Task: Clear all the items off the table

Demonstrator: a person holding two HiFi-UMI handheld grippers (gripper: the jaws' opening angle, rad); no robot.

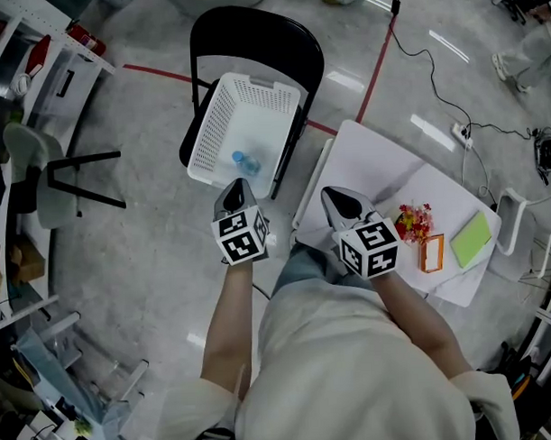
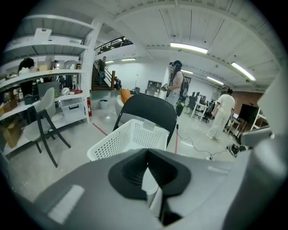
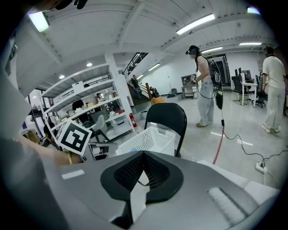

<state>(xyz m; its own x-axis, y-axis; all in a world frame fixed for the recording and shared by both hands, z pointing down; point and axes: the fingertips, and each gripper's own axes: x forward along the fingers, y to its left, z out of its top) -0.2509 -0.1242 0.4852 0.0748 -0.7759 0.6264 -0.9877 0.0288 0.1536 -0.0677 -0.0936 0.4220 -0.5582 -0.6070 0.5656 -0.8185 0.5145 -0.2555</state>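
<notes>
On white surface [image 1: 373, 162], near right end: red-yellow flower bunch [image 1: 414, 220], orange frame [image 1: 431, 252], green pad [image 1: 471, 238]. White basket [image 1: 253, 80] on black chair [image 1: 251, 26] holds blue bottle [image 1: 244, 160]. Left gripper [image 1: 239, 182] beside basket, fingers together, empty. Right gripper [image 1: 328, 194] over surface, fingers together, empty.

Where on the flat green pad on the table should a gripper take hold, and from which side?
Likely across its shorter width, coming down from above: the green pad lies flat on the table, with its long edges free of the neighbouring items. Its thickness cannot be told.
</notes>
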